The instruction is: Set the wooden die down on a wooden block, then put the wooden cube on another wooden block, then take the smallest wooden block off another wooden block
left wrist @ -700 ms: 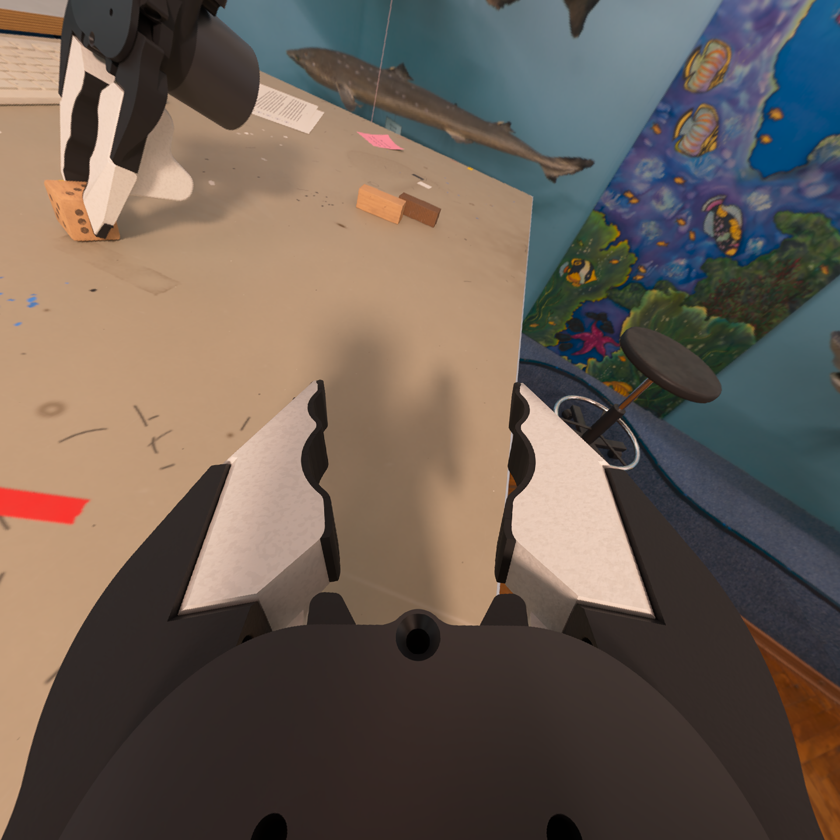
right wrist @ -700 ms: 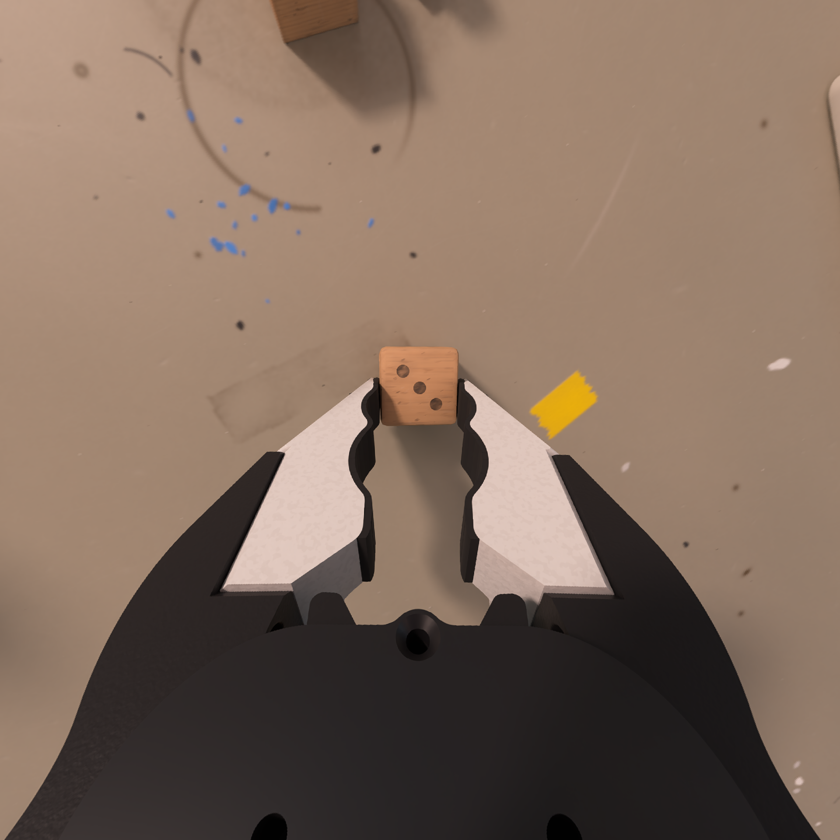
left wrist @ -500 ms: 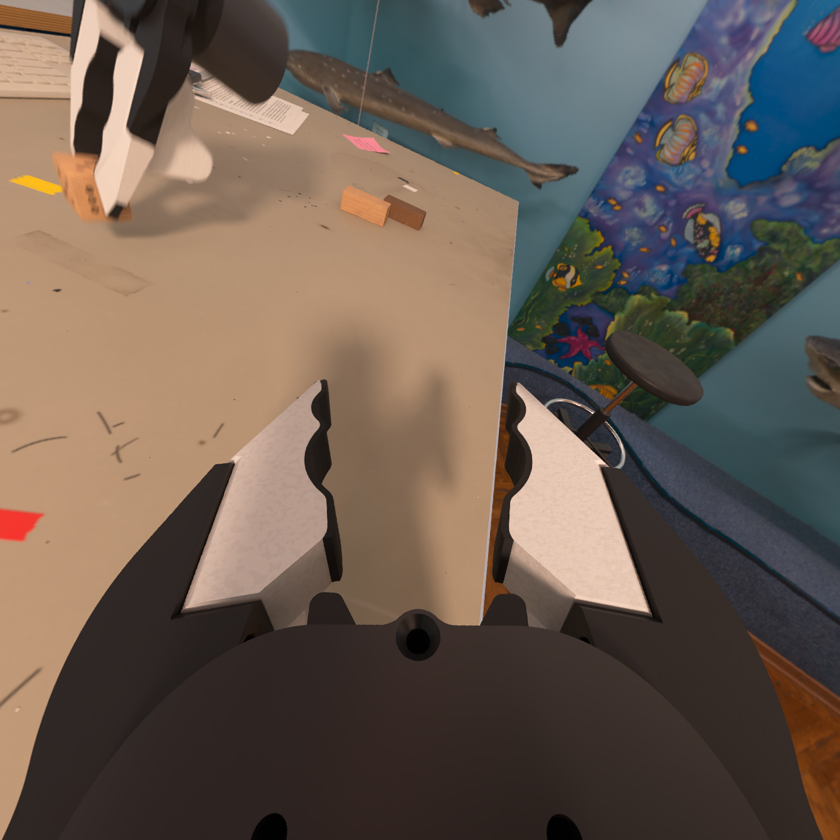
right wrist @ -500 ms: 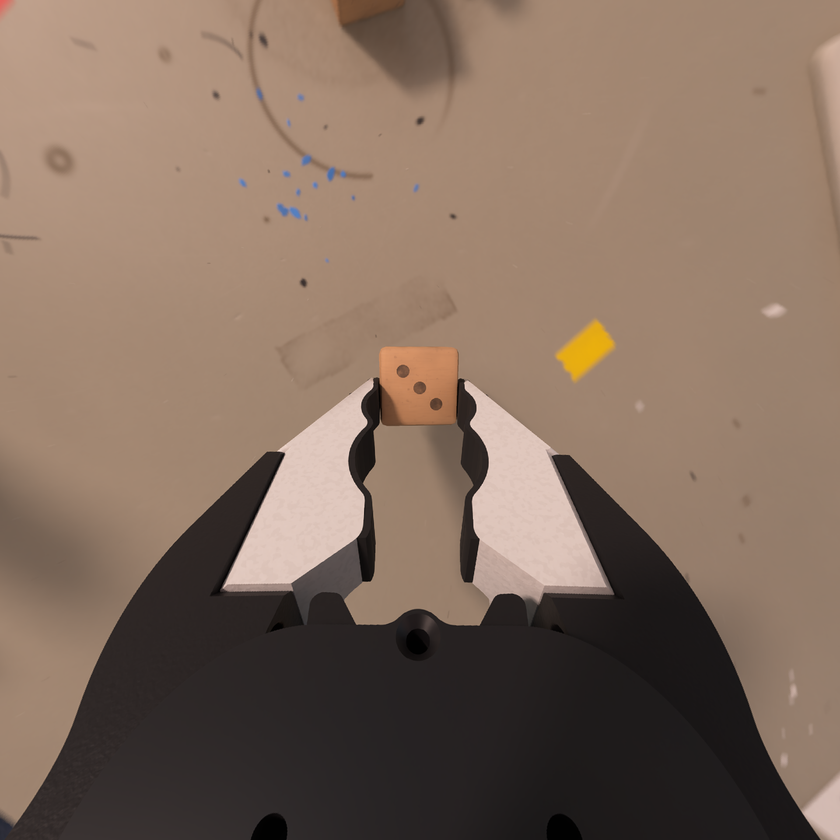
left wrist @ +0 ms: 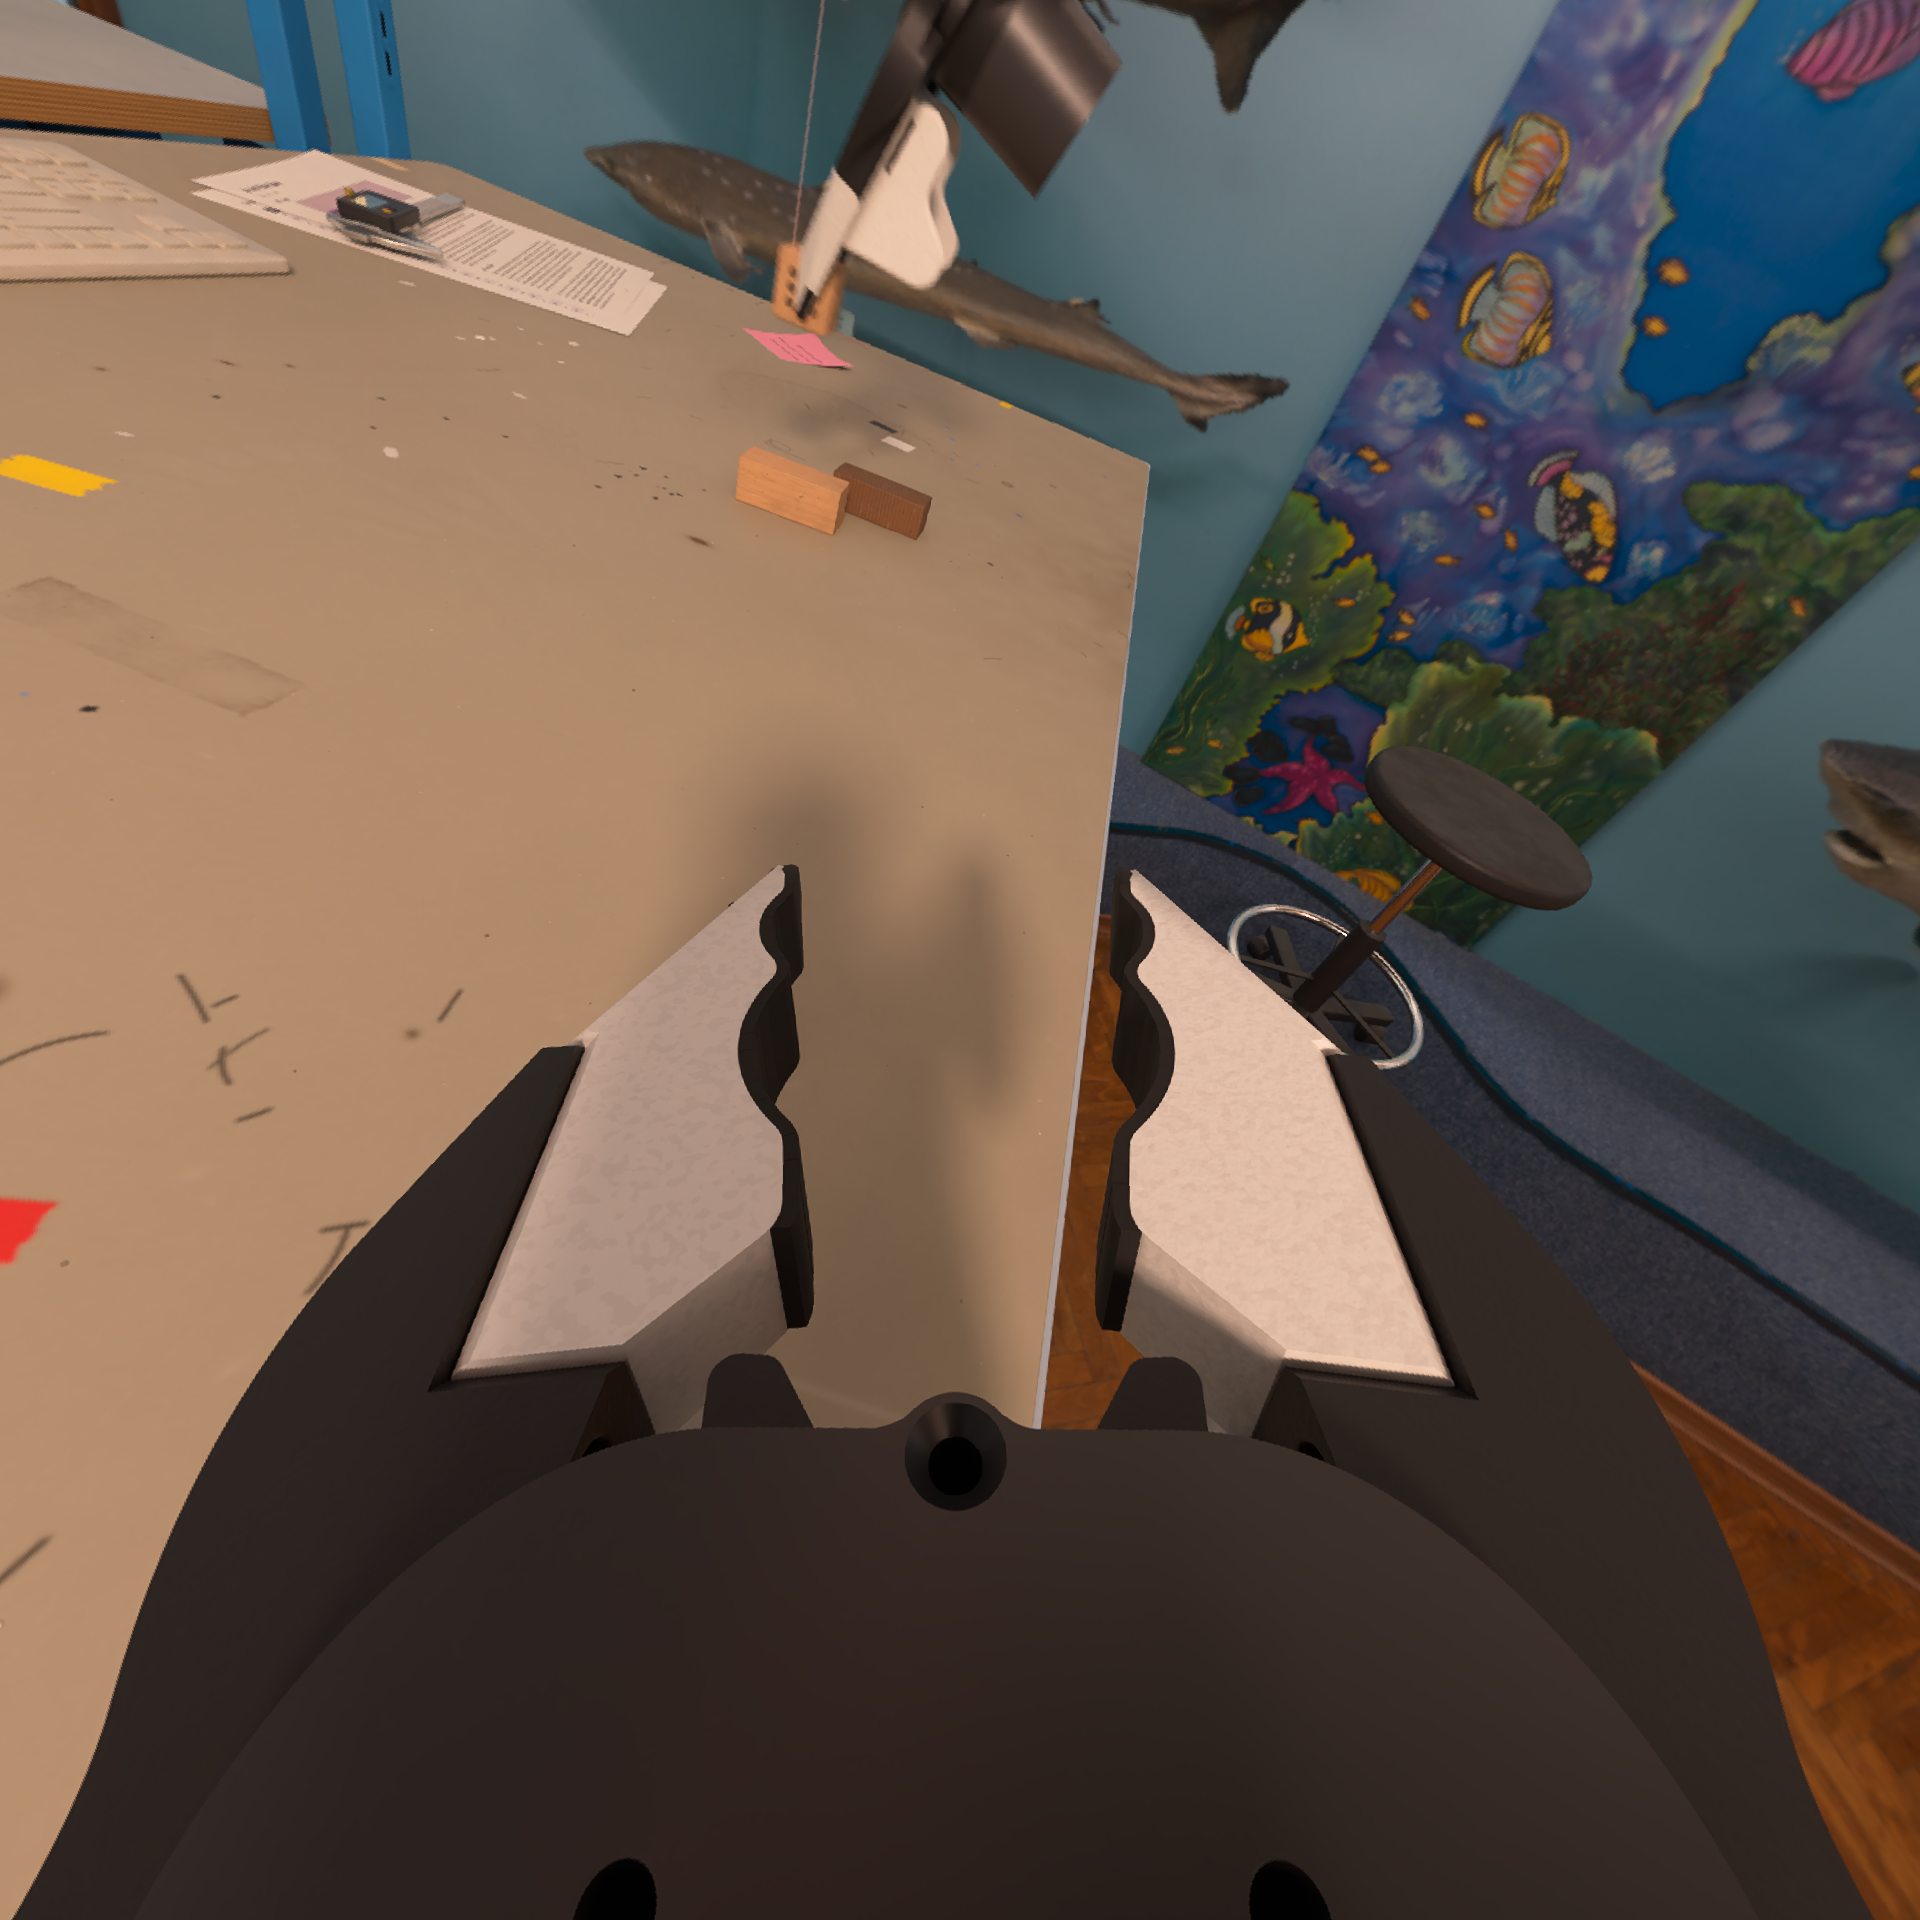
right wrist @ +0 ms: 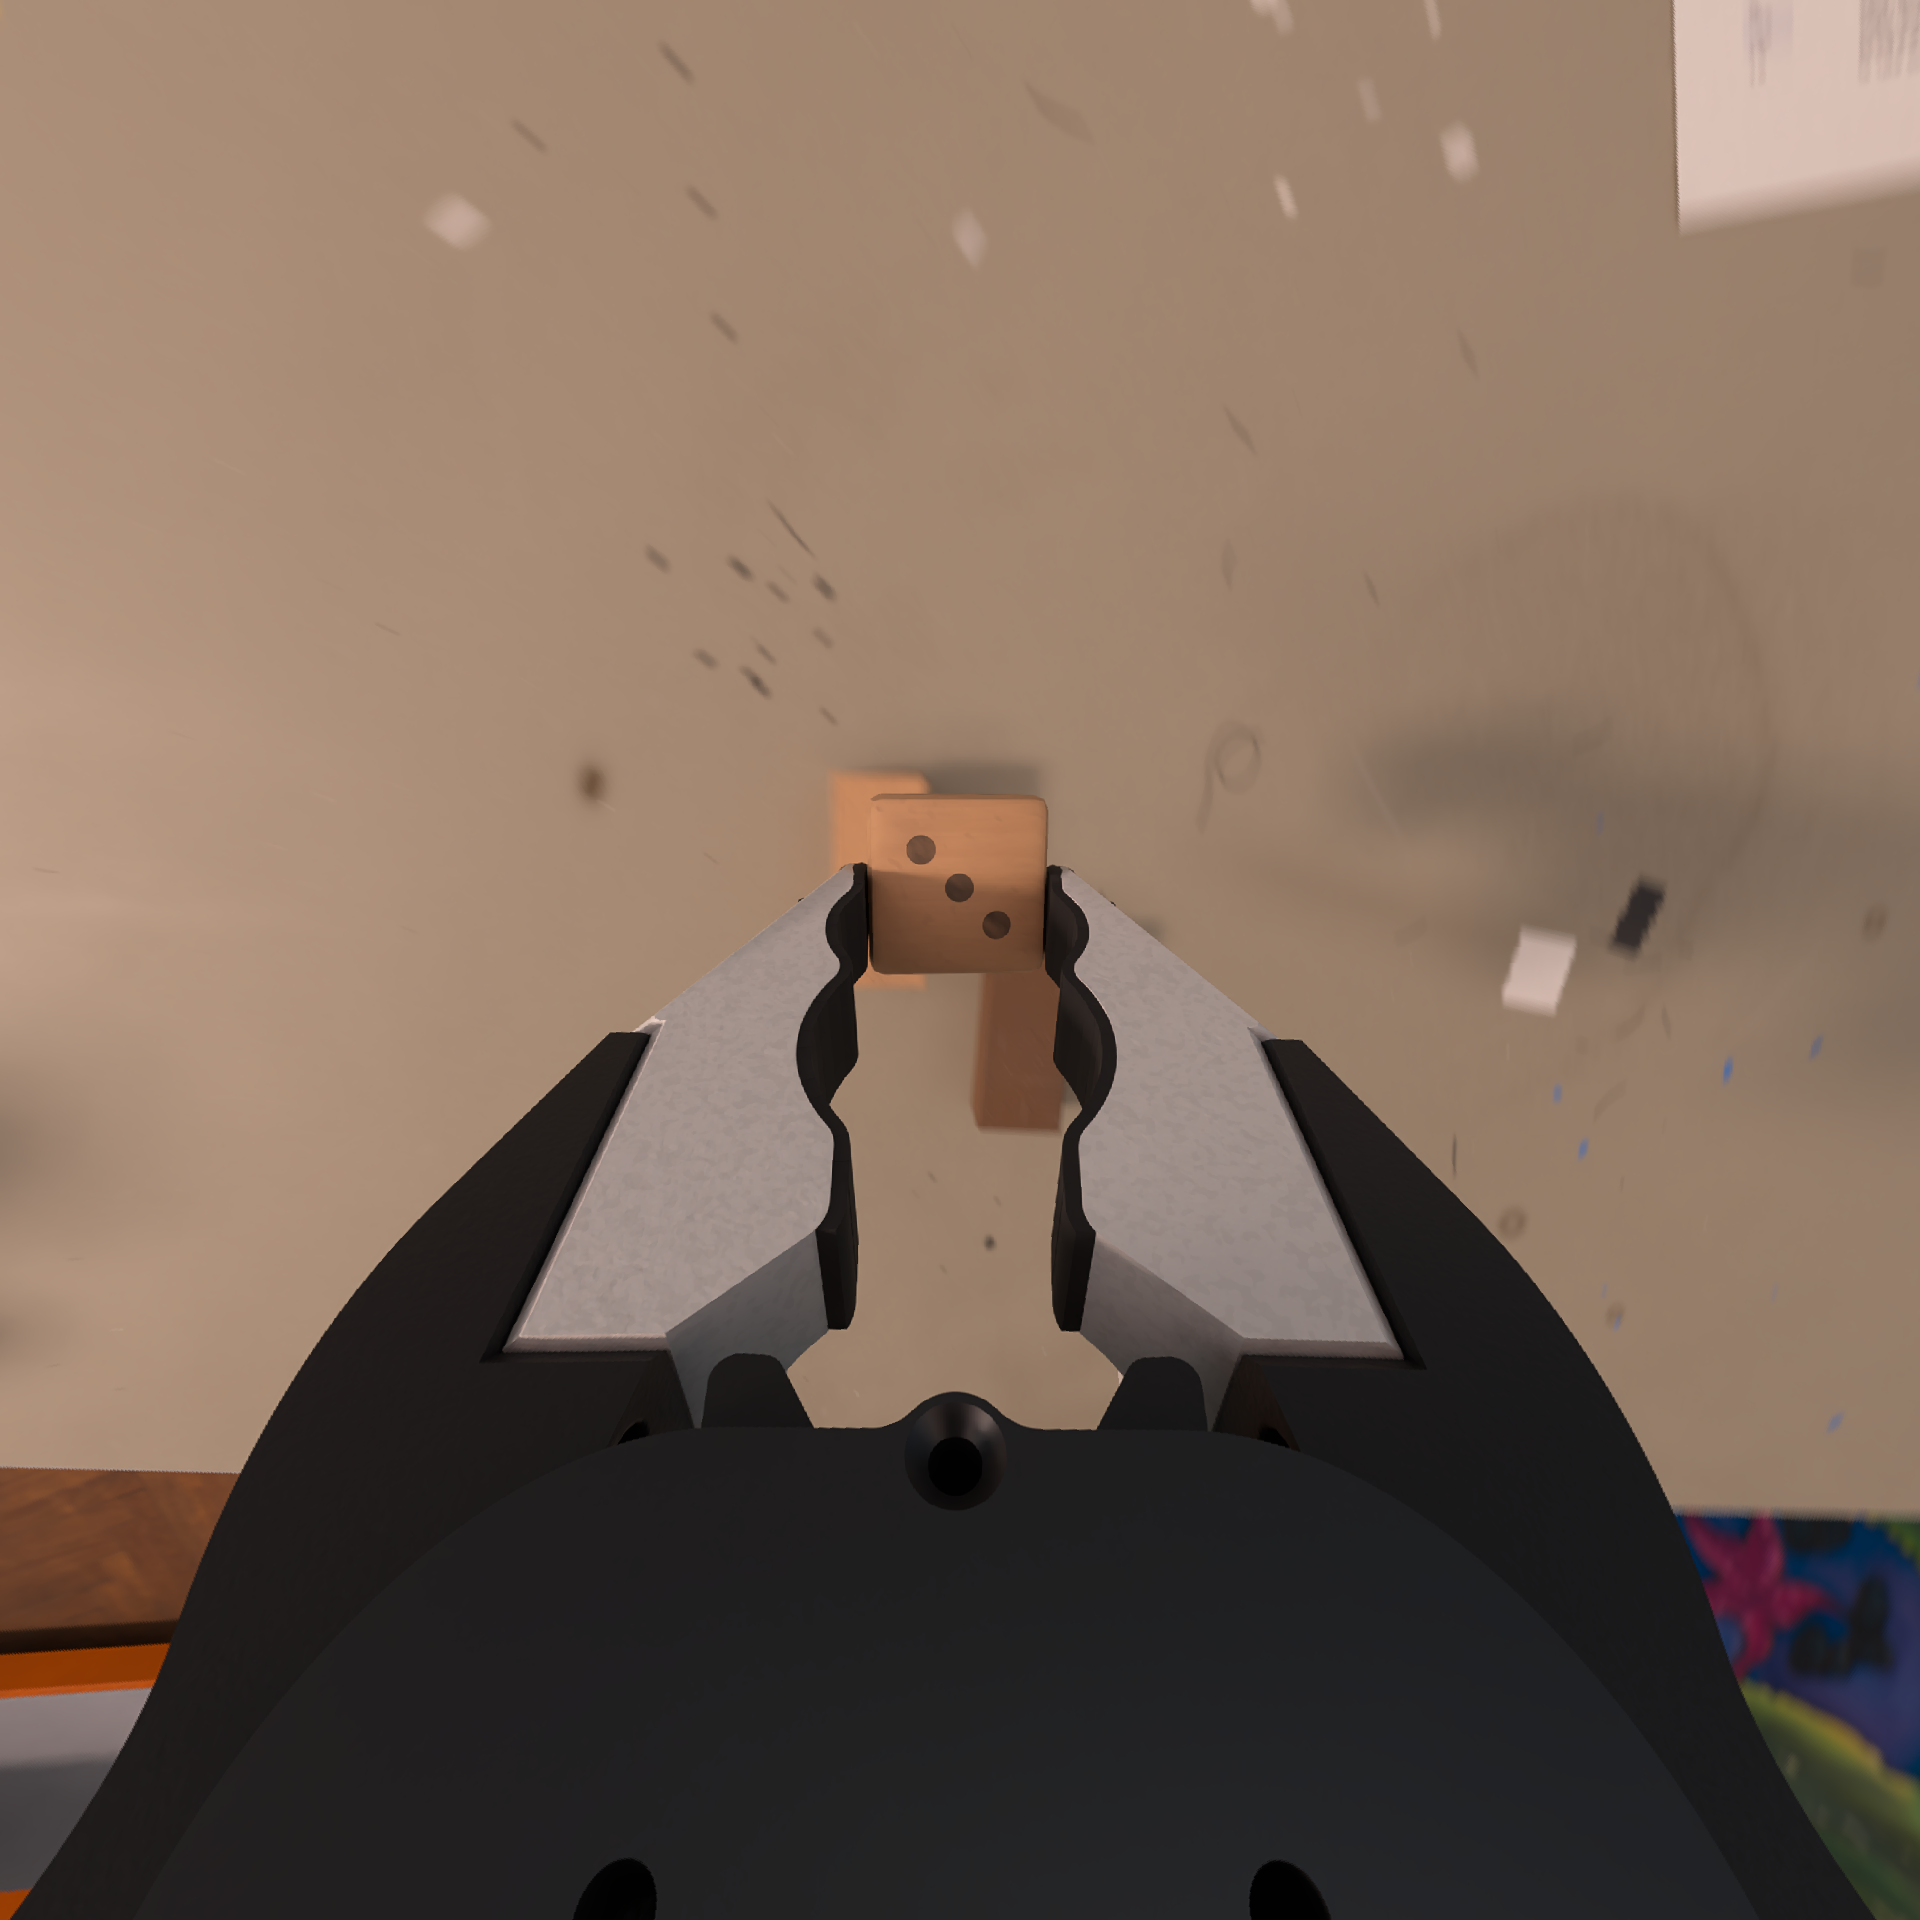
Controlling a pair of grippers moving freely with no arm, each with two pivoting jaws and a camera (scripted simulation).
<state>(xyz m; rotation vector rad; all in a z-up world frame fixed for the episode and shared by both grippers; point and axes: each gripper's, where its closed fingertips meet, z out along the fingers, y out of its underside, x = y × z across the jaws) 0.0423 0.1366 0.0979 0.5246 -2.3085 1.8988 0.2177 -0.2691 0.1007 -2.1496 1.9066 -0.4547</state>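
The right gripper (right wrist: 957, 883) clamps the wooden die (right wrist: 957, 883) by 2 opposite faces, high above the table (left wrist: 520, 779), over the pale wooden block (left wrist: 790, 490) that touches the dark block (left wrist: 883, 501). The die looks light, rigid and smooth, so a tilted set-down could slip. Beyond the pale block lies a pink note (left wrist: 798, 348). The left gripper (left wrist: 956, 883) hangs spread and empty near the table's edge.
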